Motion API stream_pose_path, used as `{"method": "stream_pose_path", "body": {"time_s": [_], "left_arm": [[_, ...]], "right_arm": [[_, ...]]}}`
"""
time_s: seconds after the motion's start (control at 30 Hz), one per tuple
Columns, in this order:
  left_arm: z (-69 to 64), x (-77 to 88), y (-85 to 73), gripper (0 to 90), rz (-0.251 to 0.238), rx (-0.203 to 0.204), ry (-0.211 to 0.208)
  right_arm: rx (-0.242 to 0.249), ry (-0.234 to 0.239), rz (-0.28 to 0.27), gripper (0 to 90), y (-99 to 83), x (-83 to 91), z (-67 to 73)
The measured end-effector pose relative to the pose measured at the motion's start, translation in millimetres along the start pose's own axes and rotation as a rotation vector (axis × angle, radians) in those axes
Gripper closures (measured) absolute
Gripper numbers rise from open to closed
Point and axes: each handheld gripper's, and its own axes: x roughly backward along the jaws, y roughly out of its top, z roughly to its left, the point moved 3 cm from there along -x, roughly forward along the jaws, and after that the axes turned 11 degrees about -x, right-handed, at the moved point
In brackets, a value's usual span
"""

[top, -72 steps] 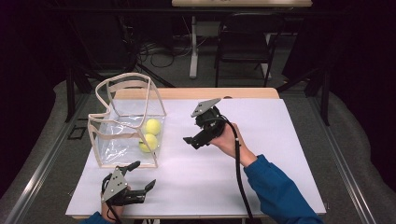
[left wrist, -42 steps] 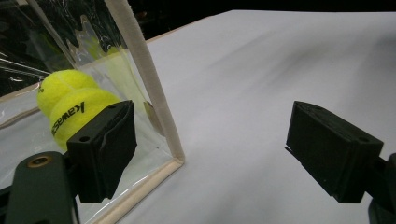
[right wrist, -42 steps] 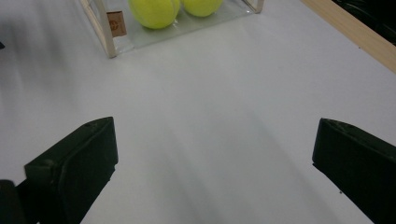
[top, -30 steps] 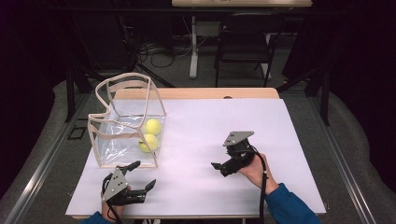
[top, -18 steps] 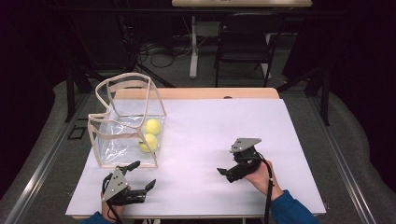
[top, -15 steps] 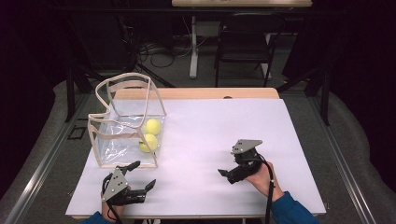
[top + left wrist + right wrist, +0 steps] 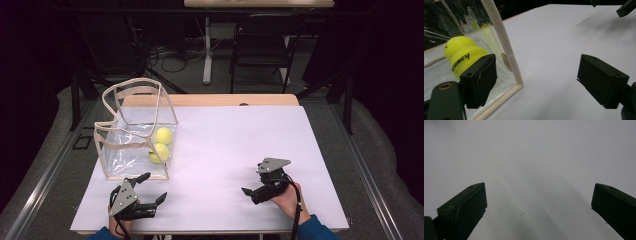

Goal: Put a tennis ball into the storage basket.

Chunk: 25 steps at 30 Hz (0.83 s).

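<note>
The two yellow tennis balls [image 7: 161,145] in the clear plastic bag [image 7: 131,131] are found nearer the spread-wide left gripper [image 7: 150,189] than the equally spread right gripper [image 7: 248,192].

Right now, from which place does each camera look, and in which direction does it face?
High view: above the person's side, facing forward and down on the white table; shows both hands, left gripper and right gripper.
Left gripper view: rides the left gripper, low, facing the clear bag with two tennis balls; its open fingers show.
Right gripper view: faces bare table between its open fingers.
Shared: bag and balls appear in high and left gripper views.
</note>
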Motion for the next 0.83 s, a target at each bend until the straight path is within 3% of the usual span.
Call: {"method": "stream_pose_path", "body": {"time_s": [0.43, 0.83], "left_arm": [[-0.3, -0.2, -0.2, 16.1, 0.003, -0.003, -0.002], [-0.3, -1.3, -0.5, 16.1, 0.009, -0.003, 0.001]], "right_arm": [[-0.027, -0.038, -0.044, 0.0, -24.7, 12.4, -3.7], [-0.037, -0.039, -0.073, 0.0, -30.1, 18.1, -3.7]]}}
